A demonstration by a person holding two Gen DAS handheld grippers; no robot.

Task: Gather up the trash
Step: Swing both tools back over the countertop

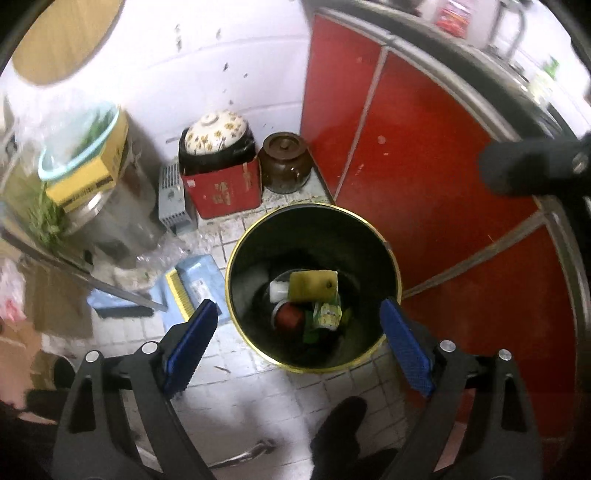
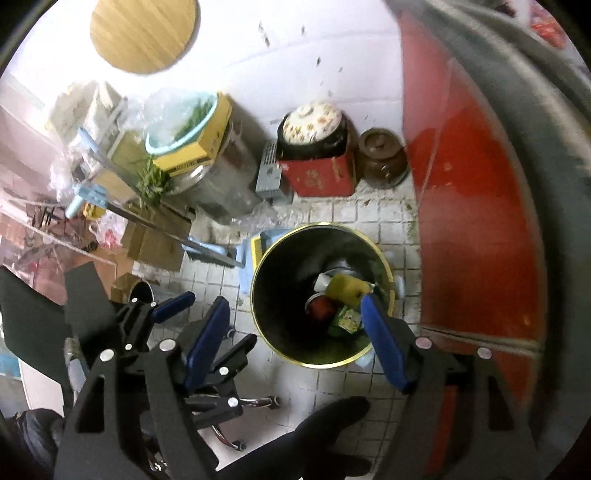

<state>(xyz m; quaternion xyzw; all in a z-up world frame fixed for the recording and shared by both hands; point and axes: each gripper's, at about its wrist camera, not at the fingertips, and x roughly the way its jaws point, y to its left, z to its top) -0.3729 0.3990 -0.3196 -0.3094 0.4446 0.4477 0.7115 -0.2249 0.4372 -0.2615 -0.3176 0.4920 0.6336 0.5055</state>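
Nearest our lens, left tongs: black frame, blue ribbed pads spread wide apart, holding nothing, poised above the bin mouth. Right tongs: same build, pads likewise apart and empty, also over the bin; in this view we see the left tongs lower left, beside them.

Red cabinet doors: largest item, metal-trimmed, along the right side, close to the bin.

White tiled floor: small square tiles, dirty grout, debris near the wall.

Trash bin: round, black inside, yellow rim, standing on the floor between the cabinet and a light blue dustpan. We count the trash within, at the bottom: a yellow sponge on top, a white scrap at its left, a red can below, a green and yellow printed wrapper beside the can.

Steel pot: at left, carrying a yellow box and a pale blue basin with greens.

Red box: against the wall, holding a black pot under a flowered white lid.

Brown glazed jar: lidded, just beside the red box.

Round wooden board: on the white wall.
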